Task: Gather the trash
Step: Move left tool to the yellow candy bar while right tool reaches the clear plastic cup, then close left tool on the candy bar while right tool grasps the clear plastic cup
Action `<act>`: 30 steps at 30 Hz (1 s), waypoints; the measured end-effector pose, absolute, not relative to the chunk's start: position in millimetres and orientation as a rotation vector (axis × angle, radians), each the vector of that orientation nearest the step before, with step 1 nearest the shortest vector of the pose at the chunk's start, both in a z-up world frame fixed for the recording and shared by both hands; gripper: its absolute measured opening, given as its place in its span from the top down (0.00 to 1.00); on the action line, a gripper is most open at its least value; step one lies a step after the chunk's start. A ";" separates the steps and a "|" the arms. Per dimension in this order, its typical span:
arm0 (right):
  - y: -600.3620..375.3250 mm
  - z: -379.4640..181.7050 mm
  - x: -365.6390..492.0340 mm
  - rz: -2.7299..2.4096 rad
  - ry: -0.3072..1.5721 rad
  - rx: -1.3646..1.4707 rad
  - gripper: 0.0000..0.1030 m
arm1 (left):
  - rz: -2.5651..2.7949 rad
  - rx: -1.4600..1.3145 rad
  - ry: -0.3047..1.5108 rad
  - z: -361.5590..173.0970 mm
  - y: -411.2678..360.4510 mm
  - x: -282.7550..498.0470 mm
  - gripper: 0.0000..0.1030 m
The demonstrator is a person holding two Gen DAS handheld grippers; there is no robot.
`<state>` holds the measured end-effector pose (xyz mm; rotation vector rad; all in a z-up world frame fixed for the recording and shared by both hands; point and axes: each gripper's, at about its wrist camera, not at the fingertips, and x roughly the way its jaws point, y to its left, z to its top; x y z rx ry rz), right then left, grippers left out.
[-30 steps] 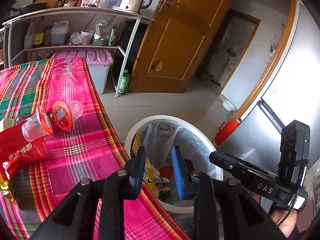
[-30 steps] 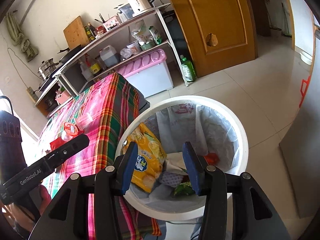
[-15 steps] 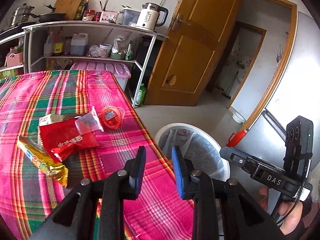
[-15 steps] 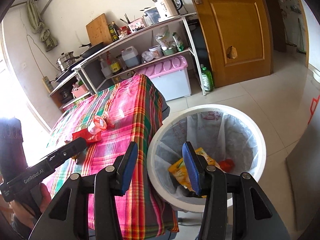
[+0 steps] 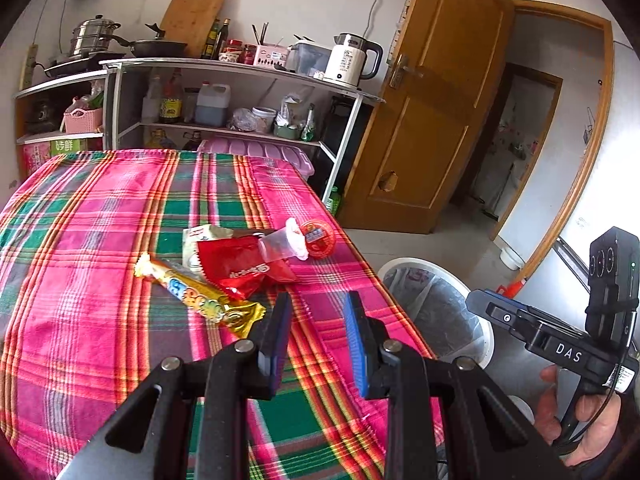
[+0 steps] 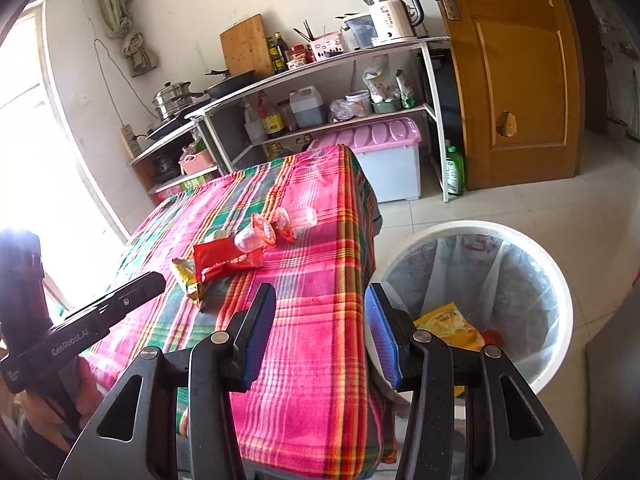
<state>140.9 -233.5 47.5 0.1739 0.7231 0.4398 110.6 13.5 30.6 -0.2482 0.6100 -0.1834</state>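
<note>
Trash lies on the plaid tablecloth (image 5: 100,240): a red snack packet (image 5: 240,266), a gold candy wrapper (image 5: 200,300), a clear plastic cup (image 5: 280,244) and a red-lidded jelly cup (image 5: 318,236). My left gripper (image 5: 318,320) hovers open and empty just in front of the gold wrapper. My right gripper (image 6: 320,320) is open and empty above the table's near right corner, with the red packet (image 6: 228,260) and cups (image 6: 256,236) farther off. Right of the table stands the white lined bin (image 6: 560,308) with a yellow packet (image 6: 452,324) inside.
A metal shelf rack (image 5: 240,76) with a kettle, bottles and pots lines the back wall. A pink-lidded storage box (image 6: 384,140) sits behind the table. A wooden door (image 5: 432,120) stands open at right. A green bottle (image 6: 454,172) is on the floor.
Both grippers have swung away from above the bin toward the table, so the trash pile now lies ahead of them. Their jaws have kept the same gap.
</note>
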 end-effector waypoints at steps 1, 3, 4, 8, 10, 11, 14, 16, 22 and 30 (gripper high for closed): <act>-229.5 47.3 141.0 0.448 0.724 0.167 0.54 | -0.170 -0.250 0.610 29.8 17.8 109.1 0.73; -222.6 47.0 141.2 0.461 0.726 0.156 0.54 | -0.143 -0.254 0.612 27.5 26.6 106.0 0.68; -218.9 46.3 141.4 0.468 0.729 0.150 0.54 | -0.130 -0.259 0.612 26.3 31.0 105.1 0.62; -206.9 43.1 142.9 0.493 0.738 0.136 0.54 | -0.087 -0.284 0.614 21.2 47.1 103.7 0.56; -201.9 41.2 146.4 0.503 0.745 0.130 0.54 | -0.067 -0.296 0.620 18.3 52.7 105.6 0.55; -200.3 40.4 147.4 0.506 0.747 0.127 0.54 | -0.060 -0.303 0.624 16.6 55.4 106.7 0.55; -194.1 37.4 150.5 0.514 0.755 0.121 0.54 | -0.040 -0.321 0.640 10.5 60.7 112.5 0.55; -191.5 35.8 153.0 0.516 0.758 0.119 0.54 | -0.027 -0.333 0.653 6.4 64.0 116.6 0.55; -183.4 35.5 163.4 0.522 0.760 0.113 0.54 | 0.008 -0.375 0.681 -5.5 73.7 133.9 0.55; -165.3 35.9 181.4 0.537 0.759 0.091 0.54 | 0.064 -0.437 0.730 -21.1 83.7 161.4 0.55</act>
